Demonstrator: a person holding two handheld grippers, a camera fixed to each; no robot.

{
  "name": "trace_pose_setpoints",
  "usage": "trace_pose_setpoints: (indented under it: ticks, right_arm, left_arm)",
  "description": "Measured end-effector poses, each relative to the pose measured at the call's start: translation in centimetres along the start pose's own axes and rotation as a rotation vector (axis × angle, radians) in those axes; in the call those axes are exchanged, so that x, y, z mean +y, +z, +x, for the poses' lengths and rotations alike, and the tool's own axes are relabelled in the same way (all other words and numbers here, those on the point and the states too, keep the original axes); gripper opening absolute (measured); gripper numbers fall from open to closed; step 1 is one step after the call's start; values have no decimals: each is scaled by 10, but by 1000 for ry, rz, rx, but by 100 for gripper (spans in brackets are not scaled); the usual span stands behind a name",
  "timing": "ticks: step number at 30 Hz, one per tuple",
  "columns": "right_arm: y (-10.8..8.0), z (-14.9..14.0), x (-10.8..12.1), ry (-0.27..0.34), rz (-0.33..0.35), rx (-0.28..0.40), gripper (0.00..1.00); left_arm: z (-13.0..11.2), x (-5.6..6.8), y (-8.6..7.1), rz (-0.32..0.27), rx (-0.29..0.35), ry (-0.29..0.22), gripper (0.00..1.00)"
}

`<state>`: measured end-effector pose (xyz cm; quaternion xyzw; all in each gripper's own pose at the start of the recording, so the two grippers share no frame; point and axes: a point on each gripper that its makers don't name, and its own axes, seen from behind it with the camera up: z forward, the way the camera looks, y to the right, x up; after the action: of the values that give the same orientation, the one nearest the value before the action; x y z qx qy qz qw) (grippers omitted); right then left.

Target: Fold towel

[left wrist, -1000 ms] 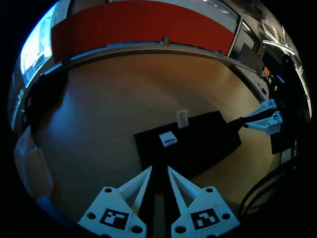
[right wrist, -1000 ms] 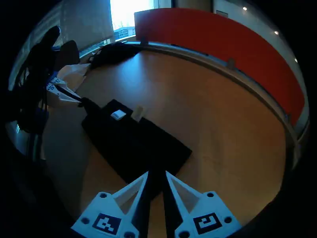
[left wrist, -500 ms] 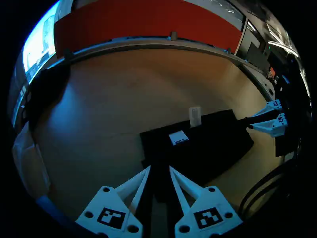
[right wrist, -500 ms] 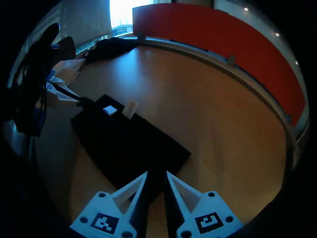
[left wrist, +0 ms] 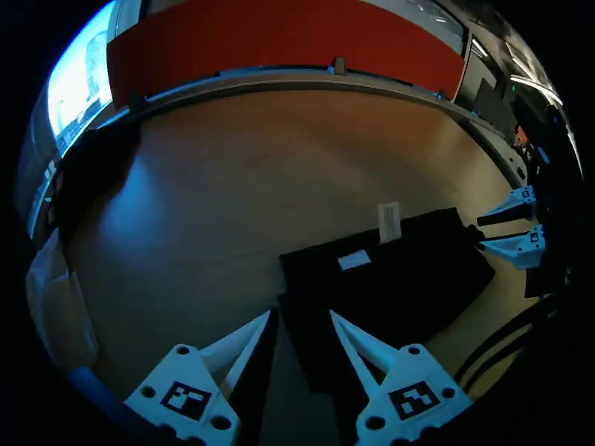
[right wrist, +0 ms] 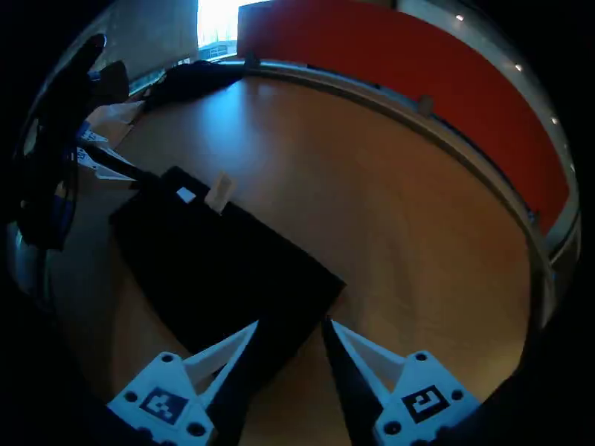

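Note:
A black towel [left wrist: 394, 279] lies folded and flat on the wooden table [left wrist: 245, 178], with two small white labels [left wrist: 389, 221] near its far edge. My left gripper [left wrist: 299, 314] stands open, and the towel's near corner lies loose between its spread fingers. My right gripper [left wrist: 482, 230] is at the towel's right end, also open. In the right gripper view the towel [right wrist: 216, 267] reaches from my open right gripper [right wrist: 290, 322] out to the left gripper [right wrist: 123, 175] at its far corner.
A red partition [left wrist: 275, 37] runs along the table's far edge. A dark bag [left wrist: 97, 167] sits at the back left and a pale crumpled bag [left wrist: 56, 312] at the left edge. Dark cables [left wrist: 506, 334] hang off the right side.
Both grippers have gone from shut on the towel's corners to open. The towel has settled flat on the table and both grippers have drawn back a little.

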<state>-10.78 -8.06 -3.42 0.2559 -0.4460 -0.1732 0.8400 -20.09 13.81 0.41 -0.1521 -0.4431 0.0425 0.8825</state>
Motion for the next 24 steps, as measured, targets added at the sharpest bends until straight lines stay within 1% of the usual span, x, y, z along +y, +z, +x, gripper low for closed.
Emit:
trace_pose_setpoints:
  ticks: [4,6,8,10,12,14,16,18,20,24]
  right_arm:
    - [3,-2,4,-8,-17,-2,66]
    - [4,-2,6,-11,-24,-2,67]
    - [5,-3,7,-13,-28,-3,68]
    - [7,-2,9,-14,-35,-2,68]
    - [8,-2,11,-14,-41,0,68]
    - [9,0,13,-11,-46,2,70]
    - [9,1,16,-8,-54,5,81]
    - [10,3,19,-6,-63,8,86]
    - [11,6,23,-6,-71,13,87]
    - [12,10,30,-6,-90,21,96]
  left_arm:
    - [0,-3,3,9,-5,9,45]
    - [-1,-4,4,13,-8,13,45]
    - [-1,-5,5,15,-10,13,48]
    - [-1,-5,6,17,-11,12,54]
    - [-1,-6,7,19,-11,11,54]
    - [0,-7,8,20,-11,11,59]
    - [2,-9,10,25,-10,13,63]
    - [4,-12,11,31,-8,16,67]
    - [7,-14,11,37,-6,19,79]
    - [12,-18,13,49,-3,20,90]
